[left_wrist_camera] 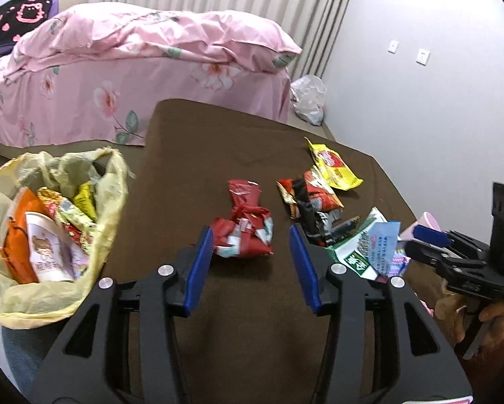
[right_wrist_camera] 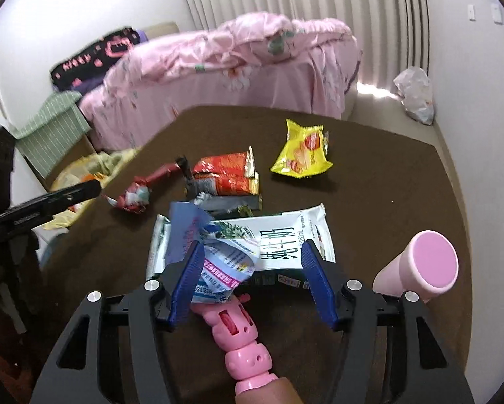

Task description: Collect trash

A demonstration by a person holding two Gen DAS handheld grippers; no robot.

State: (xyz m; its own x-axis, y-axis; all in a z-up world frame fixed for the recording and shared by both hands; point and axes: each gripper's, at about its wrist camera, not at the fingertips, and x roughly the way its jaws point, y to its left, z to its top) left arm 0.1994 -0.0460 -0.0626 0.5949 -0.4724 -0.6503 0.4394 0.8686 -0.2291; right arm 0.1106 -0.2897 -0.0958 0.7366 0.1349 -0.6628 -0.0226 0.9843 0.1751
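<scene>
Trash pickup roughly halfway, I'd say

The yellow bag (left_wrist_camera: 50, 235) already holds wrappers; both the left gripper (left_wrist_camera: 252, 245) and right gripper (right_wrist_camera: 252, 269) gape empty, with the red wrapper (left_wrist_camera: 247, 232), milk carton (right_wrist_camera: 279, 239) and yellow packet (right_wrist_camera: 300, 153) still on the brown table (left_wrist_camera: 218, 155).

My pads (left_wrist_camera: 198, 266) were blue, the table cloth (left_wrist_camera: 252, 141) brown, one wrapper (left_wrist_camera: 243, 232) red, another wrapper (left_wrist_camera: 334, 168) yellow, the bedcover (left_wrist_camera: 134, 77) pink with flowers.
</scene>
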